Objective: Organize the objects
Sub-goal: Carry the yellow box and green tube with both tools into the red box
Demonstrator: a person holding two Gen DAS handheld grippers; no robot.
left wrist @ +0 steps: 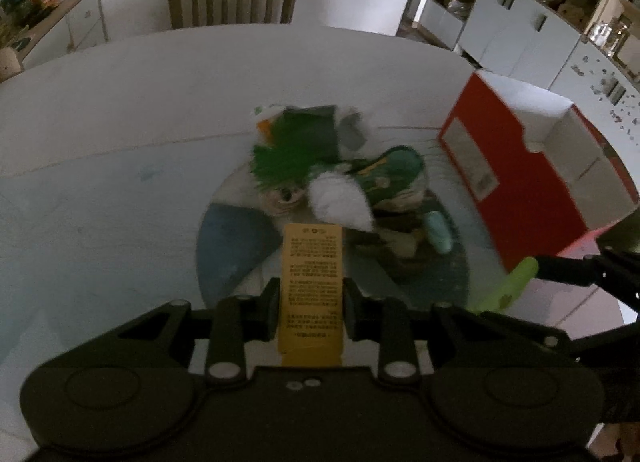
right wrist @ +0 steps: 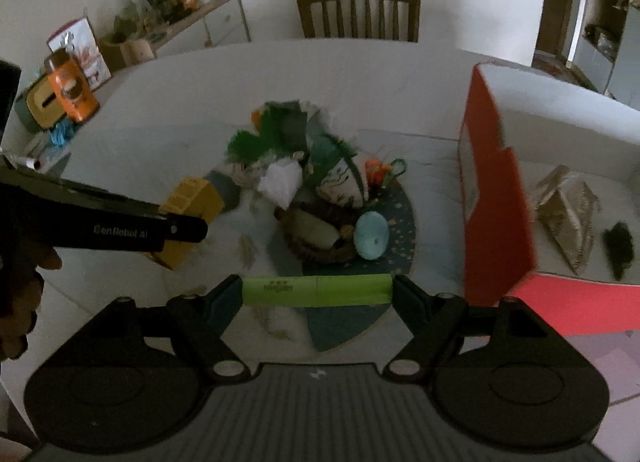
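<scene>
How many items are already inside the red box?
2 visible: a tan patterned pouch along the red box's floor, and a dark fuzzy piece just right of it. The near wall hides part of the inside, so more may be there.

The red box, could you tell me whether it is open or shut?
Open: the red box has no lid on, and its white inside shows a packet and a dark piece.

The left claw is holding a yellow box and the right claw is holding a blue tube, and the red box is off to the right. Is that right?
Almost. The tube in the right claw is light green, not blue; the right wrist view shows it pinched end to end. The rest holds: the left claw grips the yellow box, and the red box sits to the right.
</scene>
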